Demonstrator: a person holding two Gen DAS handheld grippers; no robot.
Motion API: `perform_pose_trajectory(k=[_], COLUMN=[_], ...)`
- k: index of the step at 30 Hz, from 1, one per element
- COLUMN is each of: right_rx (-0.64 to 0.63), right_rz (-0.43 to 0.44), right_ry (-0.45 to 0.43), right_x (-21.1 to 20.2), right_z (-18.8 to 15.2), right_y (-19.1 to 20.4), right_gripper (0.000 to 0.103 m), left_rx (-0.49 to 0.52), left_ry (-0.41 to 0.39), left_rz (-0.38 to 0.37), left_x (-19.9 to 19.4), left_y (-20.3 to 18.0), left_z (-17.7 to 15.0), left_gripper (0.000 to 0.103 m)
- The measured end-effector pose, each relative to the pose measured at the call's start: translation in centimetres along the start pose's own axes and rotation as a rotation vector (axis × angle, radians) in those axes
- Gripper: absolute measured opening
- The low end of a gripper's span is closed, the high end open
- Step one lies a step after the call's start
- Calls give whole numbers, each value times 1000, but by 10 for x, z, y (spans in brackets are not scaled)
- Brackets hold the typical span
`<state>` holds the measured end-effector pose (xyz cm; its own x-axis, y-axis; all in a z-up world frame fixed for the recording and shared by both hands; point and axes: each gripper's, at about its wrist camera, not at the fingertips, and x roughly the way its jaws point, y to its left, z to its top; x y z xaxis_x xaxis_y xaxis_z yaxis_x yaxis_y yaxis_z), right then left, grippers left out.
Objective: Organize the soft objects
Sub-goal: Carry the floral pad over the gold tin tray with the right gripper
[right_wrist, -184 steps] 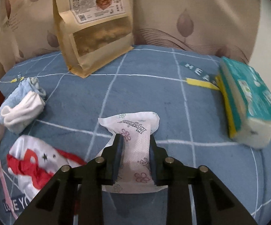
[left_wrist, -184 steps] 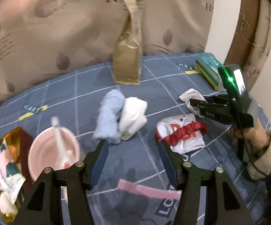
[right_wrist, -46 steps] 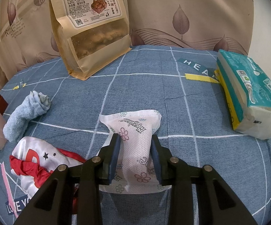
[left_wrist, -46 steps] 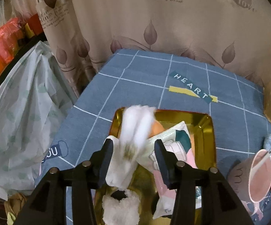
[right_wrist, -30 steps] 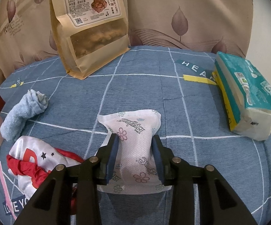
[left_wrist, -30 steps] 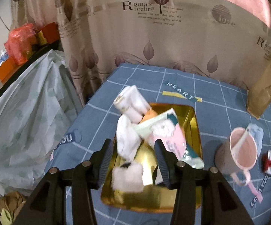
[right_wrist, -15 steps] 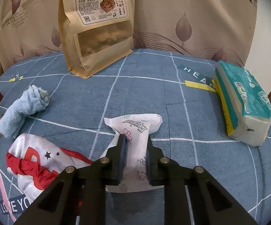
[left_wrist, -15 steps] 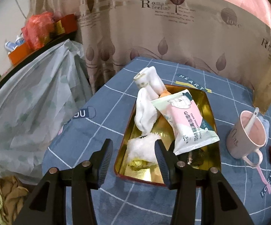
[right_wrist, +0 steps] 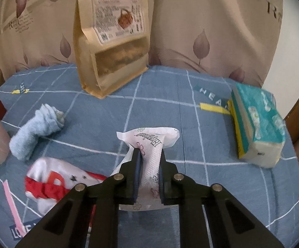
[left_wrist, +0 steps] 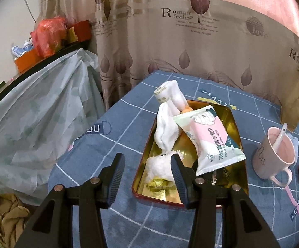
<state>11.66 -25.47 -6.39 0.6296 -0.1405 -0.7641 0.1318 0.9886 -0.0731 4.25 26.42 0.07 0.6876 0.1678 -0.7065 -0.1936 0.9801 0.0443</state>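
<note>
1. Right gripper (right_wrist: 149,155): jaws have just been closing and now pinch the white floral-print packet (right_wrist: 149,142) between both pads. Packet's front end curls above the blue grid cloth (right_wrist: 166,107); script lettering on it is upside down, not legible.
2. Left gripper (left_wrist: 147,163): jaws stand wide, nothing between them, hovering over the near left corner of the gold tray (left_wrist: 237,124).
3. Near the right gripper, lower left: white-and-red cloth item (right_wrist: 52,177) lying on the cloth, blurred. Cloth print beside it reads "LO…", cut off by the gripper.
4. Further left: rolled light-blue towel (right_wrist: 35,130), apart from the packet, just beside the pink mug (left_wrist: 275,157).
5. In the tray, near to far: fluffy white piece (left_wrist: 159,167), white sock (left_wrist: 166,128), pink-and-green wipes pack (left_wrist: 209,140) with Chinese text and "CLEANING WIPES", rolled white sock with a paper band (left_wrist: 170,95) leaning over the far rim.
6. Mug holds 1 white spoon (left_wrist: 279,136); it stands right of the tray.
7. Cloth print: "HEART", "YOU", "LOVE YOU".
8. Right edge: teal tissue pack (right_wrist: 257,124).
9. Far: kraft snack bag (right_wrist: 112,37) upright, Chinese label with basket picture.
10. Behind: curtain (left_wrist: 190,41) printed "Romatic feeling", "love".
</note>
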Motion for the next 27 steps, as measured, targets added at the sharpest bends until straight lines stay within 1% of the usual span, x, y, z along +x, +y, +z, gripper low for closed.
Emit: perform_pose_trajectory(k=[1,3,5,7,9,11,15,17,19,21,22,25,26,27], right_rx=[-4,-20,-39,-58,-82,-107,-171,-196,-226,-256,-267,-308,-316,-327], right_rz=[6,15,33,65,104,141,236,275,332,374,387,444,455,472], right_ry=[-6,-31,-51,-74,-93,-106,-126,-131,-125,-119,-116,-100,-97,-92], right_x=[-4,-11,-19,-23,-31,-41,-51,-59,-59,-65,-75,-84,-93,-93], right_z=[5,16,26,42,51,55,66,65,69,66,63,49,42,41], right_y=[2,-10,-13,-16,-16,-13,-20,-21,-23,-19,-16,-15,-7,-7], right_gripper=[13,13,13,13,13,13,13,13,13,13,13,13,13,13], left_rx=[-5,-21,-32,-45,-54,-60,-71,-83,-90,-98,-102,-115,-116,-118], left_ry=[0,-5,-6,-7,-10,-14,-20,-21,-21,-23,-23,-23,-24,-24], left_rz=[-6,-8,-5,-7,-6,-4,9,5,7,9,8,6,7,8], left_x=[0,0,1,1,1,1,-1,-1,-1,-1,-1,0,-1,-1], left_y=[1,5,8,11,13,15,17,20,22,24,26,29,29,30], left_z=[0,1,1,2,2,3,2,2,2,2,2,2,2,2], left_gripper=[47,47,47,47,47,47,47,47,47,47,47,47,47,47])
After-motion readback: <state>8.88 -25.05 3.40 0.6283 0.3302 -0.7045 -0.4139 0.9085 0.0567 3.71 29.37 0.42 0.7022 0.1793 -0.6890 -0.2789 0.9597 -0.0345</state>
